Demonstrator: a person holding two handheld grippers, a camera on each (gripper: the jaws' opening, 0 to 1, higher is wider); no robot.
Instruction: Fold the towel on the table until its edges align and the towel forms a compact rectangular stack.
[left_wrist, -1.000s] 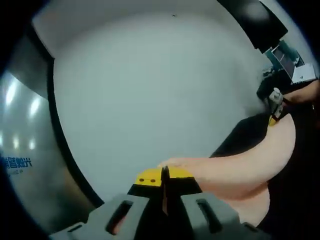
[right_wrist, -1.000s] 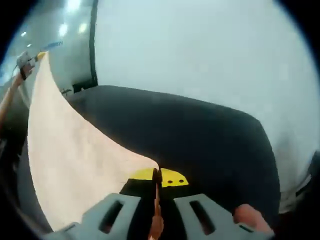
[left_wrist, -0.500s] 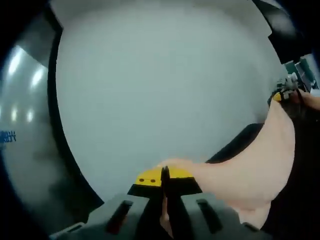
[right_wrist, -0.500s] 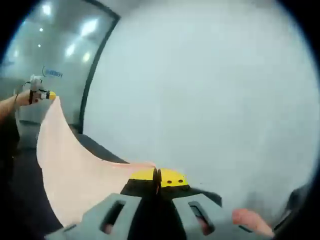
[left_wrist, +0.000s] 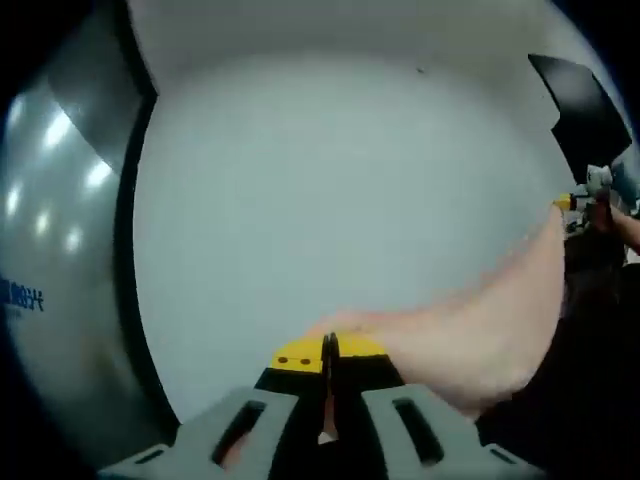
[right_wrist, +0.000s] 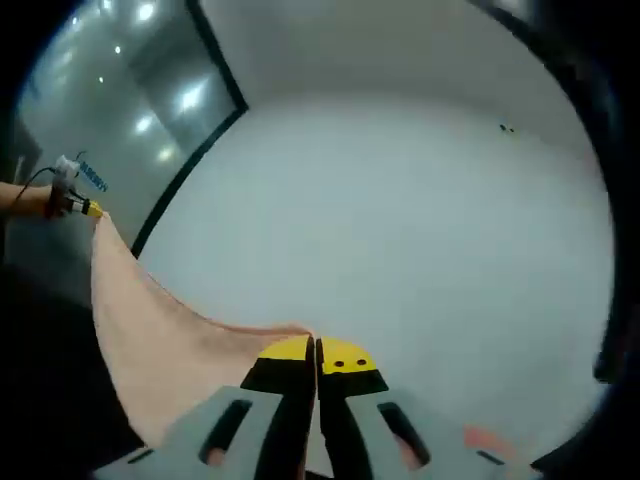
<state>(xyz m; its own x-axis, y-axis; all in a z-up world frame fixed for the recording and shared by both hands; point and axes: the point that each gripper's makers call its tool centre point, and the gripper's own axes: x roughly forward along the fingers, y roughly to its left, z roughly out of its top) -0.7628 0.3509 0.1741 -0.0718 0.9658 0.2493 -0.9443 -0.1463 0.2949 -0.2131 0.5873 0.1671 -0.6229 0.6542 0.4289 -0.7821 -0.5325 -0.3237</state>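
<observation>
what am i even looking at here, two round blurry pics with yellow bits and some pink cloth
These are two fisheye cameras, each riding on a hand-held gripper that a person carries, one per hand. The left gripper view looks along the left gripper; its yellow-tipped jaws are shut on one corner of a peach towel. The right gripper view does the same for the right gripper, shut on another corner. The towel hangs stretched between them, lifted in the air. In each view the other gripper shows small at the far end of the cloth. Behind is a pale wall; no tabletop can be made out.
</observation>
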